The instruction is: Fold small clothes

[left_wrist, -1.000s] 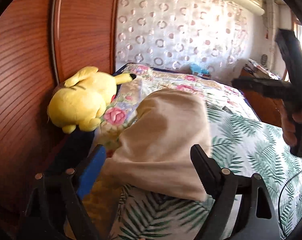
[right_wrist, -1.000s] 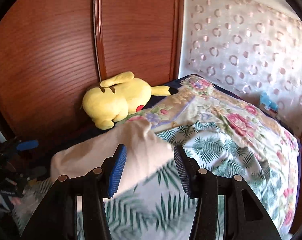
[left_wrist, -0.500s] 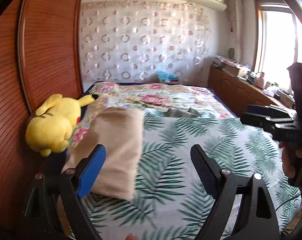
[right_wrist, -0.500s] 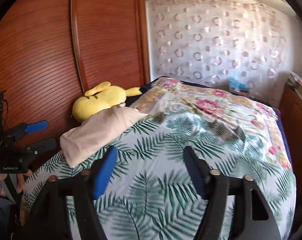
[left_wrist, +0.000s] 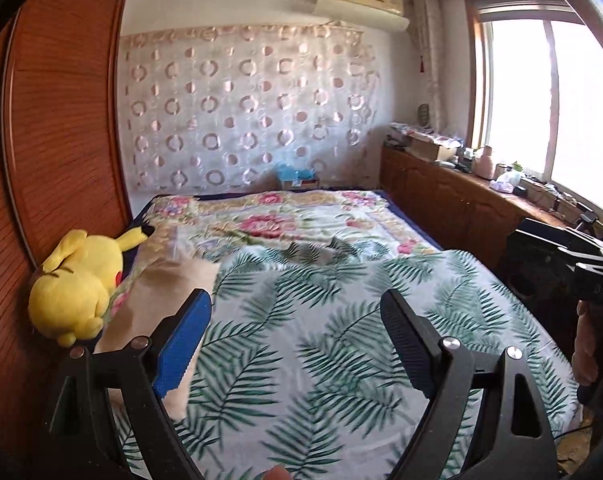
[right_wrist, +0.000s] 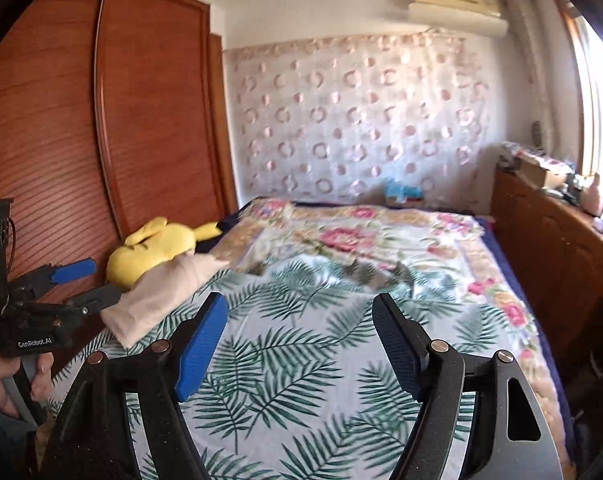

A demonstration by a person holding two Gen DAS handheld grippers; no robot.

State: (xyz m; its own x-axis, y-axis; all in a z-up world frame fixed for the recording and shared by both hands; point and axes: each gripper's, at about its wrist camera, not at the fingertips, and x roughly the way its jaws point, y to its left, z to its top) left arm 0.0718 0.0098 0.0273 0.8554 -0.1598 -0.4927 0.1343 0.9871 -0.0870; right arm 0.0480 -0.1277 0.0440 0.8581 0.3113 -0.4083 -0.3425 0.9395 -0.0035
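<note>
A folded beige garment [left_wrist: 161, 292] [right_wrist: 169, 288] lies at the left edge of the bed, touching a yellow plush toy [left_wrist: 77, 280] [right_wrist: 153, 248]. My left gripper [left_wrist: 295, 328] hovers open over the leaf-print sheet [left_wrist: 301, 380], with the garment just beyond its left finger and nothing between its pads. My right gripper [right_wrist: 299, 332] is also open and empty, well to the right of the garment. The right wrist view shows the left gripper [right_wrist: 93, 282] held in a hand at the left, close to the garment's near end. In the left wrist view the right gripper [left_wrist: 519, 246] shows at the right edge.
A wooden wardrobe [left_wrist: 61, 120] stands along the bed's left side behind the plush. A low wooden cabinet [left_wrist: 441, 200] with clutter on top runs under the window on the right. The sheet is rumpled mid-bed [left_wrist: 321, 248]. A curtain covers the far wall.
Both grippers drew back from the beige garment and rose, so the whole bed shows. The right gripper's jaws widened, and the garment now lies off to its left.
</note>
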